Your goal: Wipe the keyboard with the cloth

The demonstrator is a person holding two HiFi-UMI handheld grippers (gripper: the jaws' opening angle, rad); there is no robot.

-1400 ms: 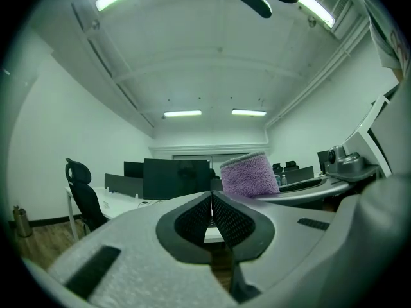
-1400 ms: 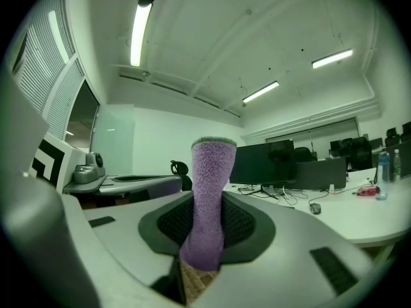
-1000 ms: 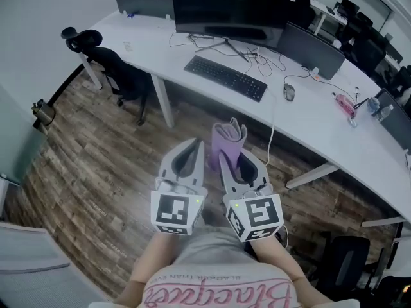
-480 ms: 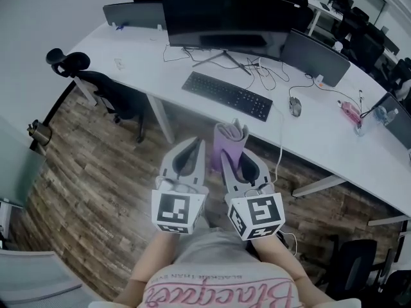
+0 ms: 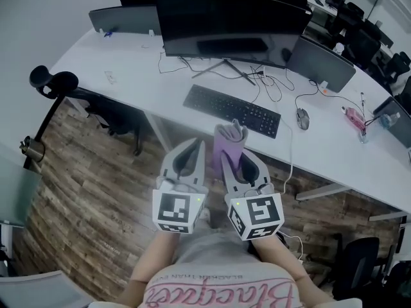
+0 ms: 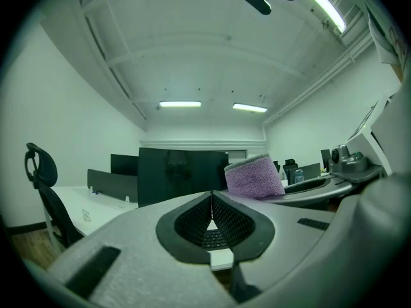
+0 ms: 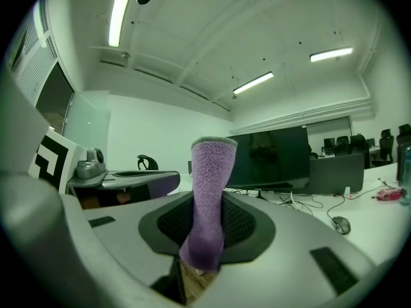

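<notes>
A black keyboard (image 5: pixel 232 110) lies on the white desk (image 5: pixel 128 63) in front of a dark monitor (image 5: pixel 231 21). My right gripper (image 5: pixel 226 147) is shut on a folded purple cloth (image 5: pixel 229 140), which sticks up past its tips (image 7: pixel 209 191). It hangs short of the desk's near edge, just below the keyboard in the head view. Beside it on the left, my left gripper (image 5: pixel 197 147) is shut with nothing in it. In the left gripper view the cloth (image 6: pixel 253 176) shows to the right and the jaws (image 6: pixel 212 197) meet.
A mouse (image 5: pixel 303 118) and tangled cables (image 5: pixel 270 82) lie right of the keyboard. More monitors (image 5: pixel 320 63) stand on the desk. A black office chair (image 5: pixel 70 92) stands at the left over the wood floor (image 5: pixel 90 191). Small items (image 5: pixel 353 115) sit at the far right.
The desk and keyboard have come nearer and lower in the head view as the person steps toward them. Both grippers keep the same pose, with the cloth still held.
</notes>
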